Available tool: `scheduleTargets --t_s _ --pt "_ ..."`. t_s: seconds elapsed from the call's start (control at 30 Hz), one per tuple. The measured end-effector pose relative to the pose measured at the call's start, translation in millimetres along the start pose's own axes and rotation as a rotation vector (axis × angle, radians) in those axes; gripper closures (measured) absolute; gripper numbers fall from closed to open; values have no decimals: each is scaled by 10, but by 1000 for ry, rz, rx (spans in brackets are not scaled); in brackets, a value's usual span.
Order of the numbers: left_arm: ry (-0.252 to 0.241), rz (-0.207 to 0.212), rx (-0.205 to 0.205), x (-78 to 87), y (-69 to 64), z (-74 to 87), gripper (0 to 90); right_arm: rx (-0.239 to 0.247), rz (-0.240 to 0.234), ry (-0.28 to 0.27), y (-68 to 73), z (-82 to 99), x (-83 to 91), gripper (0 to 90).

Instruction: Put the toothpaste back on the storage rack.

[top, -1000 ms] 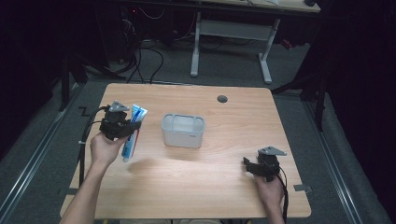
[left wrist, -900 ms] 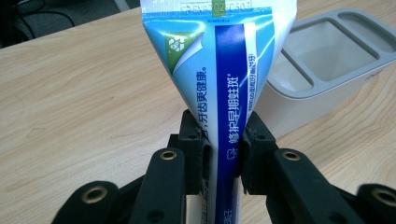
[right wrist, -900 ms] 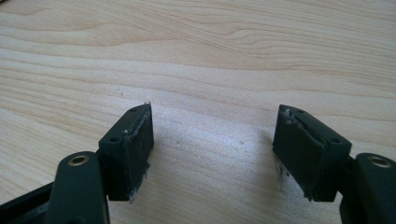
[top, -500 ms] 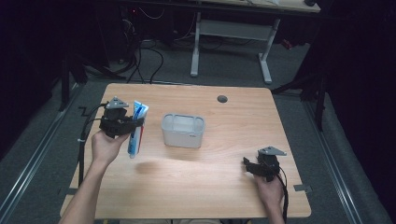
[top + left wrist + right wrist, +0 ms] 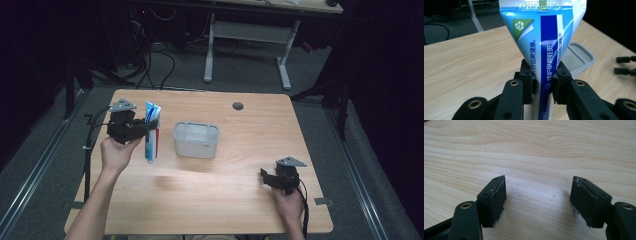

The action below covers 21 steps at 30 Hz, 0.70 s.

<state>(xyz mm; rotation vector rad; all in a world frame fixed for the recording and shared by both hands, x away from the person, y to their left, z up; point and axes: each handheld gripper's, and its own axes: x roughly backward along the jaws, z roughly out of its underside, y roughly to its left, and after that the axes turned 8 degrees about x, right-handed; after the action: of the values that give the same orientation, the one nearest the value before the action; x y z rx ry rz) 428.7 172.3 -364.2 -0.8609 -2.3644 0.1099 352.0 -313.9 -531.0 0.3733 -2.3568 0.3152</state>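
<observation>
Lifting a little since the earlier frame, the left gripper (image 5: 142, 127) is clamping its fingers (image 5: 527, 82) on the toothpaste tube (image 5: 151, 132), which is hanging upright above the table (image 5: 240, 200) just left of the plastic container (image 5: 196, 140), while the right gripper (image 5: 270, 179) is resting open and empty.

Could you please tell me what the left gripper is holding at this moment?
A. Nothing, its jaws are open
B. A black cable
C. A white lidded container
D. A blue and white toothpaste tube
D: the left gripper has its jaws pressed on the blue and white toothpaste tube, held above the table beside the container.
</observation>
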Motion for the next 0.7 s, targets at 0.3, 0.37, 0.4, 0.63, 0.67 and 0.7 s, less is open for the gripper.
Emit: scheduleTargets --t_s 0.3,0.37,0.4,0.63,0.67,0.7 --pt "-22 9 12 0 -35 -51 742 -1 0 0 0 0 0 289" --pt "-33 20 11 3 -55 -71 742 -2 -1 1 1 0 0 288" --pt "-37 26 5 3 -78 -97 742 -2 0 1 2 0 1 289" --pt "-76 53 -4 -24 -169 -181 744 0 -1 0 0 0 0 289" --pt "-78 59 -8 -32 -187 -192 744 0 -1 0 0 0 0 288" --pt "-79 60 -15 -39 -206 -205 744 1 -1 0 0 0 1 288"
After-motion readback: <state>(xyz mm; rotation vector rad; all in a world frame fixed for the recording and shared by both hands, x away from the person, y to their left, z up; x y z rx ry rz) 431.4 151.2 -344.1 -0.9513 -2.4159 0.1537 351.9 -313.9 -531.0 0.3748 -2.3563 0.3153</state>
